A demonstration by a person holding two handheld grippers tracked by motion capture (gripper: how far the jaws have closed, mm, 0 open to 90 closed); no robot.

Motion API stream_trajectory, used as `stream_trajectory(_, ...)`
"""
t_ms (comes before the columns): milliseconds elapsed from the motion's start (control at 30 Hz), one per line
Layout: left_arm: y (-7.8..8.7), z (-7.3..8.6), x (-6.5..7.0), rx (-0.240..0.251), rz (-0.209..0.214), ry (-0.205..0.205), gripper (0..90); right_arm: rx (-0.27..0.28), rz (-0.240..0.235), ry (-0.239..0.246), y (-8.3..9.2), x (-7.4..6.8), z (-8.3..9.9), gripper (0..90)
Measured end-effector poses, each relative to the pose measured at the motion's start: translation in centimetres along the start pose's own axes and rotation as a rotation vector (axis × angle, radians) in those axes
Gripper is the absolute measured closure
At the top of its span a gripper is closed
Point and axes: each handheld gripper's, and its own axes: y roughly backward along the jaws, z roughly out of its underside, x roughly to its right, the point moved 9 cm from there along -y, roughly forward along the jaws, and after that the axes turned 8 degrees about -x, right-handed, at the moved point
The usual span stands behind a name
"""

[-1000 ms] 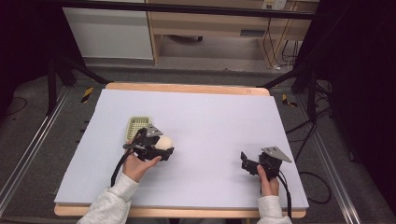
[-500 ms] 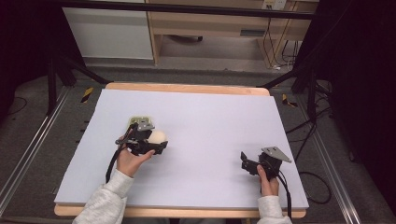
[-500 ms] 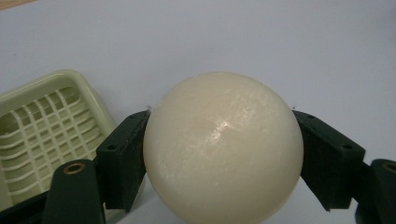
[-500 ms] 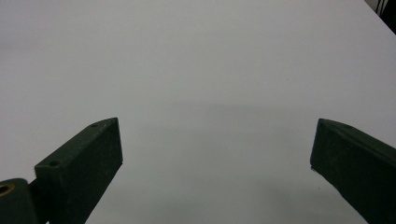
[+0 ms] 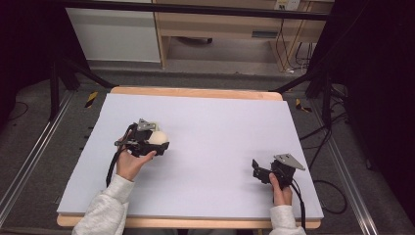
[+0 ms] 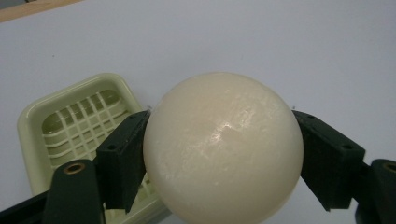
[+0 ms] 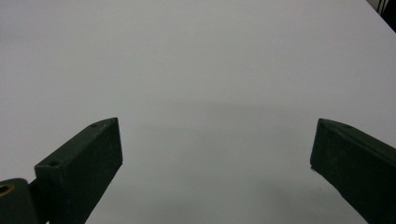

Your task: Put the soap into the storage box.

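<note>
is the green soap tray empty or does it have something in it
Empty. In the left gripper view the tray shows bare grid slats; the cream ball is clamped in the left gripper, not in it.

Your left gripper (image 5: 155,142) is sitting over the left half of the table (image 5: 215,122), and the ball (image 5: 157,138) is lying between its jaws, touching both. In the left gripper view, the ball (image 6: 223,148) is sitting in front of the slotted tray (image 6: 70,126), which is lying on the table behind it and to its left, partly tucked behind the near jaw. Your left hand (image 5: 131,164) is coming in from the near edge behind that gripper. Your right gripper (image 5: 259,169) is resting well apart from it, over the right half, nearer to you, with your right hand (image 5: 280,191) behind it. In the right gripper view, its jaws are standing wide with bare tabletop (image 7: 196,93) lying between and beyond them.
</note>
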Motion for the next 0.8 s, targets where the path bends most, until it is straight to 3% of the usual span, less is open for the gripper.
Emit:
stream_trajectory(567, 0.0, -0.3, -2.5, 0.005, -0.023, 0.045, 24.1, -0.004, 0.002, 0.001, 0.0, 0.0, 0.0, 2.7)
stream_trajectory(800, -0.5, -0.2, -3.6, -0.014, -0.045, 0.058, 24.1, -0.003, -0.001, 0.002, 0.0, 0.0, 0.0, 2.7)
